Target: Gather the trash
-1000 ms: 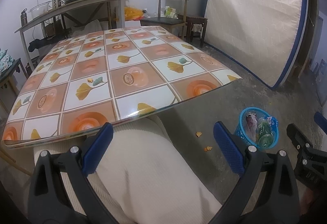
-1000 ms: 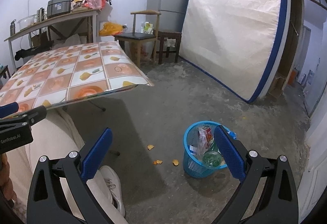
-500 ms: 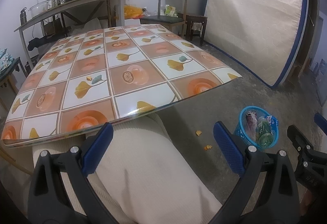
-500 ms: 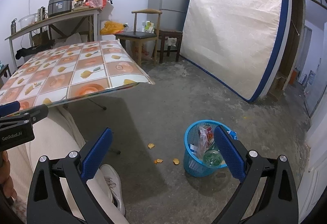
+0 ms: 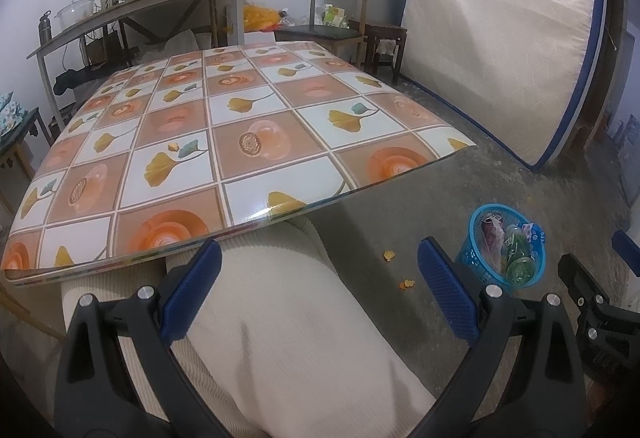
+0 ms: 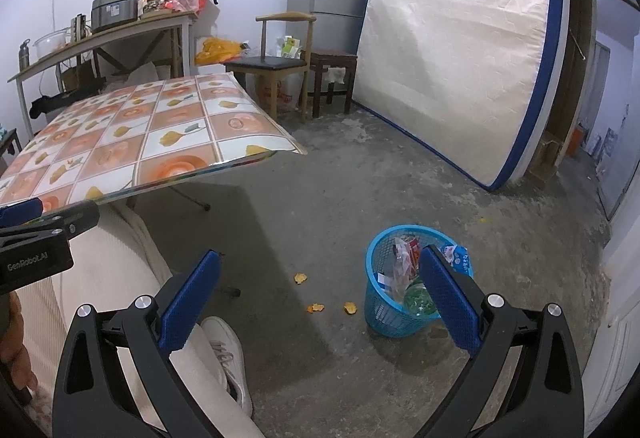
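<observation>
Your left tongs (image 5: pixel 318 278) and right tongs (image 6: pixel 318 284) are both spread wide (empty); scraps (image 6: pixel 316 307) lie beside the bin (image 6: pixel 384 314).

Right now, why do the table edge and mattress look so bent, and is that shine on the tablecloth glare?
Left wrist view: the fisheye lens bows the table edge, and the white streak near it is glare. Right wrist view: the mattress curves likewise, and the table casts a shadow on the floor.
</observation>
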A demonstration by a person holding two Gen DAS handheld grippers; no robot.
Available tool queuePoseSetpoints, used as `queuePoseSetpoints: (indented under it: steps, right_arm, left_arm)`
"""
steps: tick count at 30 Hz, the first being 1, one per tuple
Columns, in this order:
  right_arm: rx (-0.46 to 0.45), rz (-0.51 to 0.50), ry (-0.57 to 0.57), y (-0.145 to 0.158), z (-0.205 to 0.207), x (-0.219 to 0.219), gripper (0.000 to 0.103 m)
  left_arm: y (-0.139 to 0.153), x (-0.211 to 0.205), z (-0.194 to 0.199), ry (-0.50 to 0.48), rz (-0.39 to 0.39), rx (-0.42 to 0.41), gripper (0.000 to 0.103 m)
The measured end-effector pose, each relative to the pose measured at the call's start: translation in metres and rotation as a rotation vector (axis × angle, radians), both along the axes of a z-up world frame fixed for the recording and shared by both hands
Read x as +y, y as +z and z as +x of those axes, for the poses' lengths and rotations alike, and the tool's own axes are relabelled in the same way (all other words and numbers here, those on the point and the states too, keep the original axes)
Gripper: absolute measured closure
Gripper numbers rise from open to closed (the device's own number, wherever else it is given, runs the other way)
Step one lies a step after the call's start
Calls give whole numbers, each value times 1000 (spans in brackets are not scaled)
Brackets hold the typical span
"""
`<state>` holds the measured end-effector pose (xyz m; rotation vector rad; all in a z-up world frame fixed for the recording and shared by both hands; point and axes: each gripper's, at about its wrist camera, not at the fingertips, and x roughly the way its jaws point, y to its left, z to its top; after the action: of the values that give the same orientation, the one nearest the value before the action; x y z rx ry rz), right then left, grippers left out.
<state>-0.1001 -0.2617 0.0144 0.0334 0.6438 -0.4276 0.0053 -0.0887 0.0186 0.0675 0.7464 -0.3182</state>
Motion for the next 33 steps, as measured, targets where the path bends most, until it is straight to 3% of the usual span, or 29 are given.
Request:
queuePoseSetpoints:
  steps: [33]
  right_arm:
    - [8, -5, -3, -2, 1, -1, 6]
  left_arm:
    - [-7, 1, 4, 3, 3, 35, 8]
